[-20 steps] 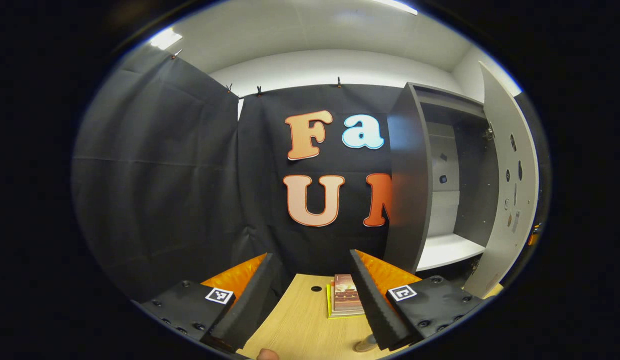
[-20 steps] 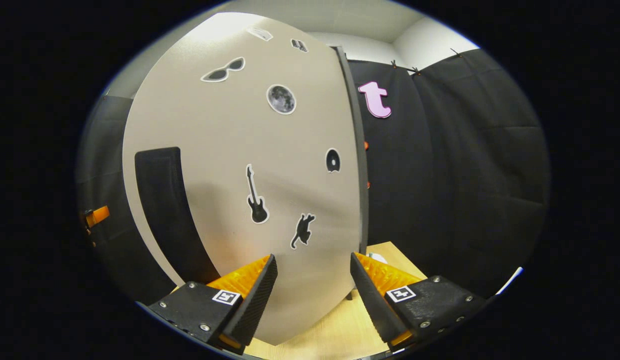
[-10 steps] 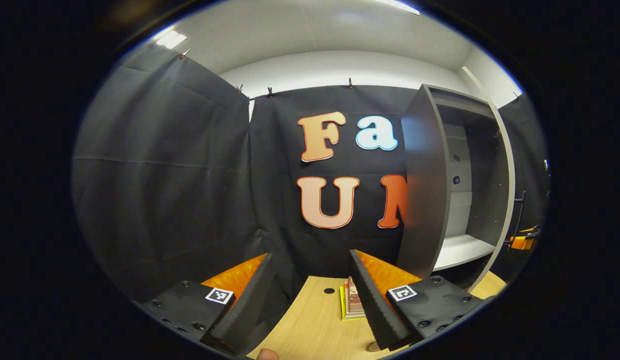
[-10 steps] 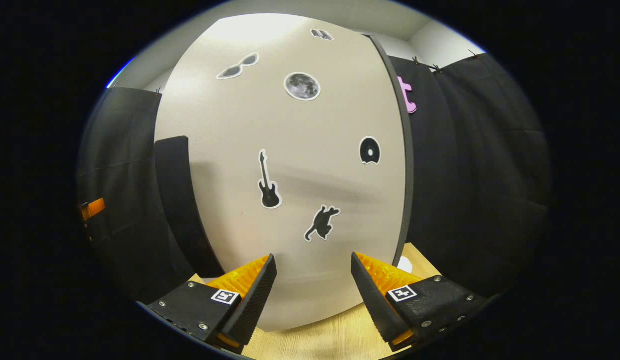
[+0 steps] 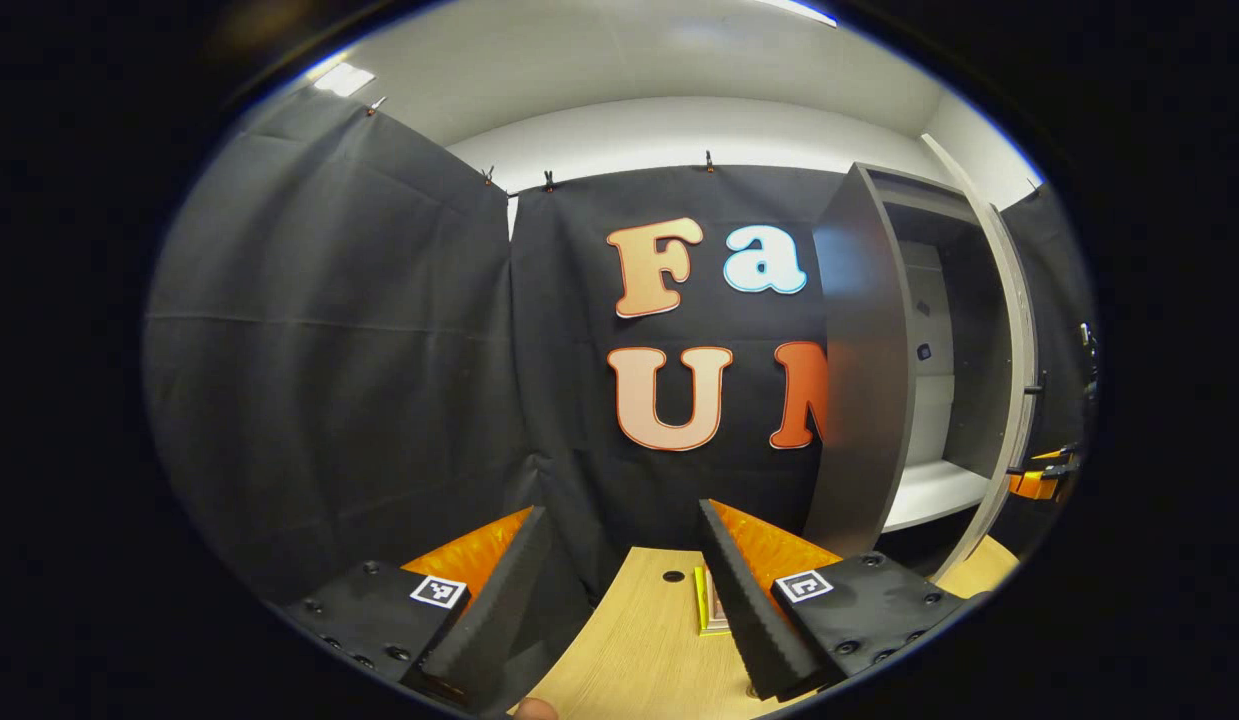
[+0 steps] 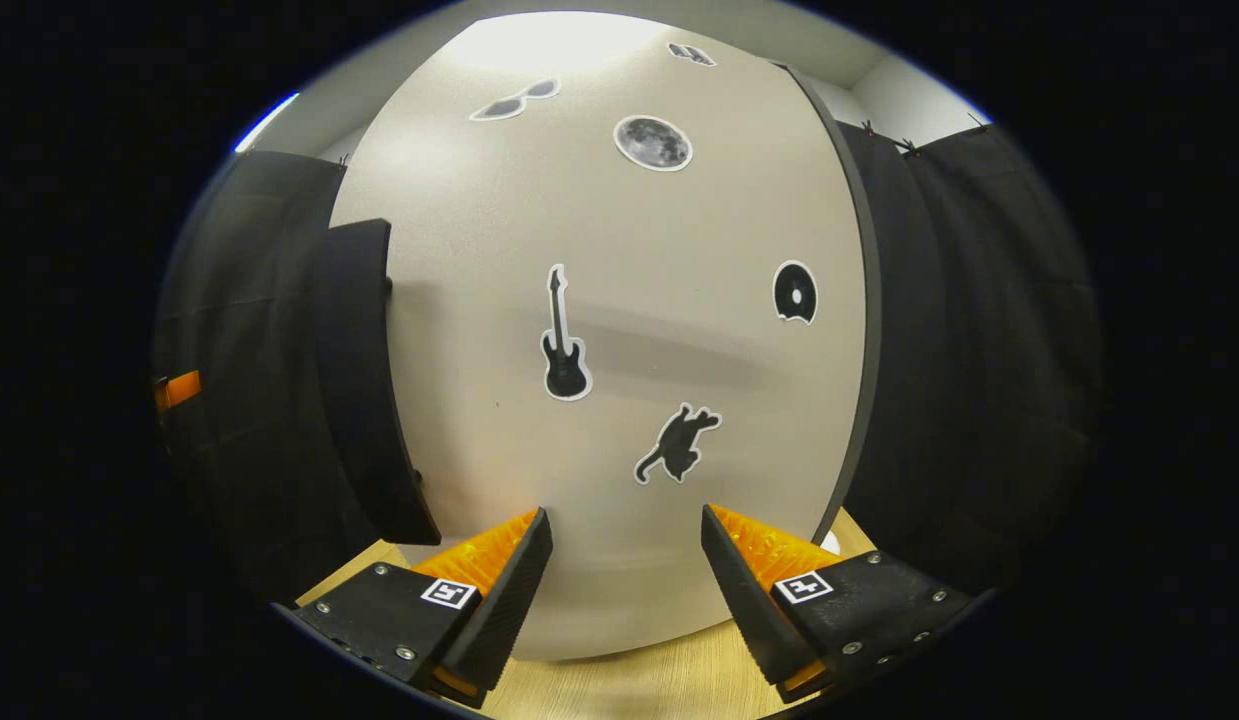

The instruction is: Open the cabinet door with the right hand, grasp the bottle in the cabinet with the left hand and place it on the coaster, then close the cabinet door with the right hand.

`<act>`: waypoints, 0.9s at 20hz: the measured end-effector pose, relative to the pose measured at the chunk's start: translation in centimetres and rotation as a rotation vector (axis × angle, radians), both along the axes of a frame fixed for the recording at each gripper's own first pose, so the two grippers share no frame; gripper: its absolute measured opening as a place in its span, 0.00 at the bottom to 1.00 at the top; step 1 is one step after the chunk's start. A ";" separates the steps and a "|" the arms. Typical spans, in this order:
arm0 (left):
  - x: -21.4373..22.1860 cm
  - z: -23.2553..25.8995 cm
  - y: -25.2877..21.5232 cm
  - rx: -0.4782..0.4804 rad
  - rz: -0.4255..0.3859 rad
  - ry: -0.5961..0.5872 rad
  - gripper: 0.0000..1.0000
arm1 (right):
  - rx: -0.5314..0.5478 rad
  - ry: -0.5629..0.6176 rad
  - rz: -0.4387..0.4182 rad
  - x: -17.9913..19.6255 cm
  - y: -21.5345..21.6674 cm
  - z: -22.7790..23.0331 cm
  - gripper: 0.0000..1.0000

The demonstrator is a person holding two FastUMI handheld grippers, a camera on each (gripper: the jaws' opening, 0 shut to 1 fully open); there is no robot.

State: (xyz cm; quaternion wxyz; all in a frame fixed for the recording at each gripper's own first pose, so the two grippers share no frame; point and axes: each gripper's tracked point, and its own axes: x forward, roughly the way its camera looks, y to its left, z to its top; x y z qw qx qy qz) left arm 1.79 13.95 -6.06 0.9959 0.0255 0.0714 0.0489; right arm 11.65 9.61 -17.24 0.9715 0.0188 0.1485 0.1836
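Beige cabinet door (image 6: 619, 330) face near right gripper (image 6: 624, 585); perhaps ajar, edge-on beside left gripper (image 5: 619, 590).

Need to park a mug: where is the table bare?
Bare wood lies on the table left of the books, around the cable hole, and before the cabinet door. The cabinet shelf looks bare, but the door gap is narrow.

From the left gripper view, the stack of thin books with a yellow edge (image 5: 706, 602) on the pale wood counter (image 5: 639, 650) sits half behind a gripper finger. The grey cabinet's (image 5: 864, 380) inside is mostly screened by its pale door (image 5: 1009, 360), seen edge-on.
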 end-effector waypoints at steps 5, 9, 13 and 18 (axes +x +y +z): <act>0.4 -0.7 0.6 -0.010 0.002 0.012 0.96 | -0.012 0.015 0.005 0.4 0.4 -1.0 0.93; 0.9 -1.2 1.3 -0.009 0.009 0.020 0.96 | 0.006 0.024 -0.012 0.9 0.3 -1.5 0.93; 1.5 -1.8 1.8 -0.009 0.011 0.026 0.96 | 0.020 0.023 -0.019 0.7 0.2 -1.5 0.93; 2.2 -2.1 1.9 -0.013 0.003 0.029 0.97 | 0.045 0.031 -0.048 0.4 0.2 -1.6 0.93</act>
